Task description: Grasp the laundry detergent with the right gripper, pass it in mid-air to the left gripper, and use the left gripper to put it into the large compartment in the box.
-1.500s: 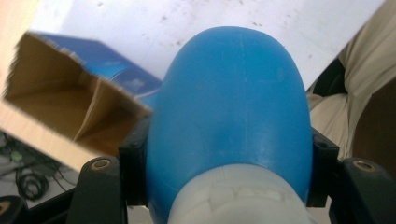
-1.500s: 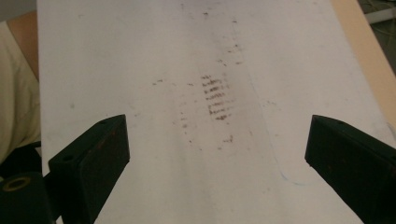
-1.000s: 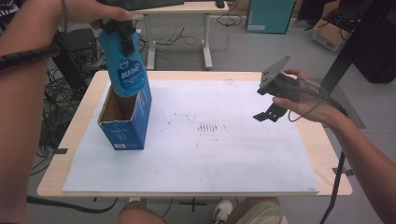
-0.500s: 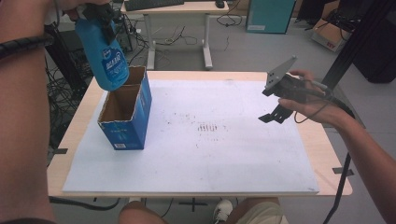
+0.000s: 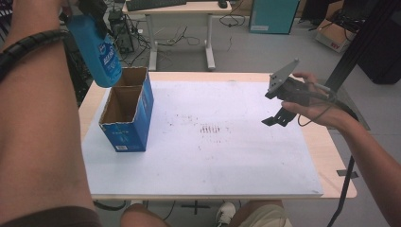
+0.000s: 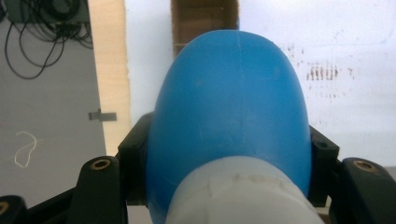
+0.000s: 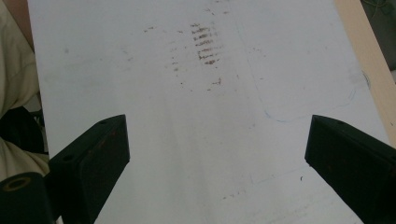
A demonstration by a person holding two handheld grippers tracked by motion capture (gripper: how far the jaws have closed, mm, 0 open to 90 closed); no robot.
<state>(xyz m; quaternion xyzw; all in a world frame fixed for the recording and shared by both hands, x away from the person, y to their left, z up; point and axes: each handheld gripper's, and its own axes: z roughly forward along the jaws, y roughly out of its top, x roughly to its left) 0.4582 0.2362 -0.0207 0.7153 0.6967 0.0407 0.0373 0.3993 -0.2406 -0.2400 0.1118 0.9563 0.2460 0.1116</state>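
The left gripper (image 5: 94,12) is pinching a blue plastic bottle (image 5: 100,49), hanging long-axis down above the open blue cardboard box (image 5: 127,111); the right gripper (image 5: 276,118) is hovering spread-jawed, well apart.

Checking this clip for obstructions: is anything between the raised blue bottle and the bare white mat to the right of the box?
Nothing visible. The blue bottle hangs in the left hand-held gripper above the open box; the white mat beyond it lies bare.
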